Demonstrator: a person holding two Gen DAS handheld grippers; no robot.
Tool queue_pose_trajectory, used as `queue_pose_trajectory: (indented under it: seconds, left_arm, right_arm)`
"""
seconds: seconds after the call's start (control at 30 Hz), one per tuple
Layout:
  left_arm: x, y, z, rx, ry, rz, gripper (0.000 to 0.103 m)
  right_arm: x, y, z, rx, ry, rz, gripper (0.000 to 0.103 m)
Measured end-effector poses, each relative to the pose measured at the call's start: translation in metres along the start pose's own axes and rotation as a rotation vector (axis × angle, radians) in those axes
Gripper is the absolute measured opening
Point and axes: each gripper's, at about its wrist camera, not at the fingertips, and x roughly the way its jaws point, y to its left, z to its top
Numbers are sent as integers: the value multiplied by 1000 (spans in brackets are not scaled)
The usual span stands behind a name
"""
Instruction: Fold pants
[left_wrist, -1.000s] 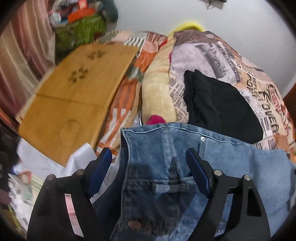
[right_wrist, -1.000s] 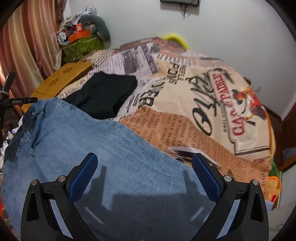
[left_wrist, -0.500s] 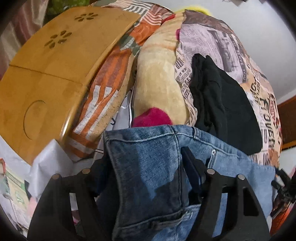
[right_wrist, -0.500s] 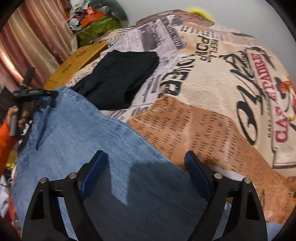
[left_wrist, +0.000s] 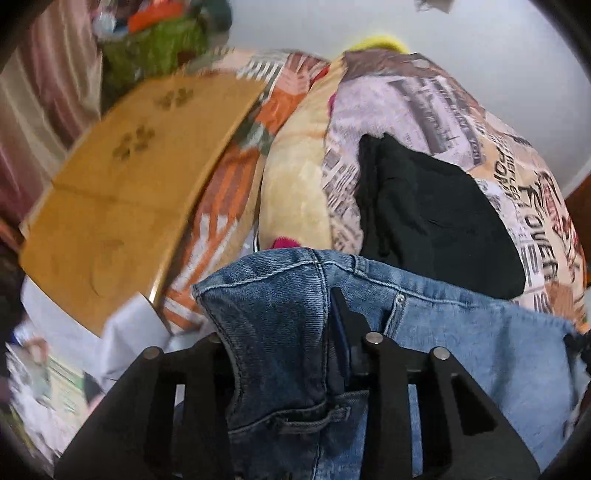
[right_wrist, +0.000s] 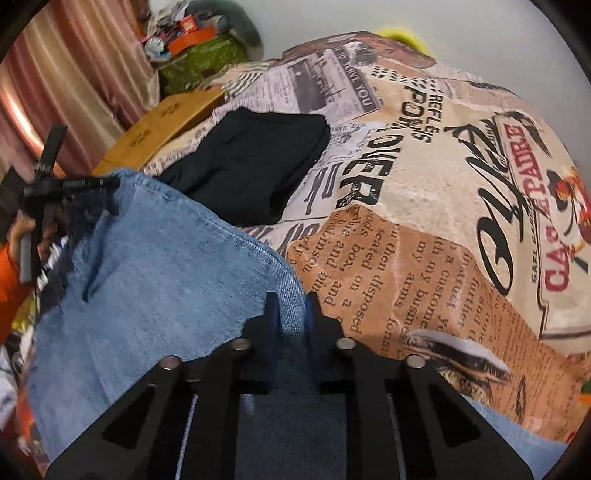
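Jeans (right_wrist: 155, 280) lie on the bed (right_wrist: 424, 229), spread across its near side over the newsprint-pattern cover. Long axis runs left-right across both views: waistband end at the left gripper (left_wrist: 280, 325), leg stretching toward the right gripper (right_wrist: 290, 317). Waistband corner with belt loop and rivet sits bunched up between the left fingers (left_wrist: 341, 325), which are closing and pinching the denim. In the right wrist view the light blue leg edge folds up between the 2 right fingers (right_wrist: 271, 314), which are closing, nearly together, clamped on the fabric. Left gripper also shows at far left of that view, at the waistband. Black garment (left_wrist: 436, 210) lies folded just beyond the jeans, touching their far edge. Wooden board (left_wrist: 133, 184) rests left of the bed, well apart from the jeans.
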Motion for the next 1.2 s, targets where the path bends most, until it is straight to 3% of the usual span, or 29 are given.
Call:
queue_pose_trajectory:
  seconds: [0.3,0.7,0.93,1.2]
  left_arm:
    - [-72,2,-1,43,-111,-32,28]
    - [-154,17,-67,56,-183,-69,28]
    - [-177,34,-112,57,-163,-99,28]
    - [-171,59,-164,17,-64,-107,29]
  right_arm:
    - [-56,30,-4,-21,-96,-19,8]
    - [-111,89,-57,-42,-171,-66,8]
    - [-120,123,-100,-47,-186,-79,8]
    - [-110,146,-143,-34,-173,-76,8]
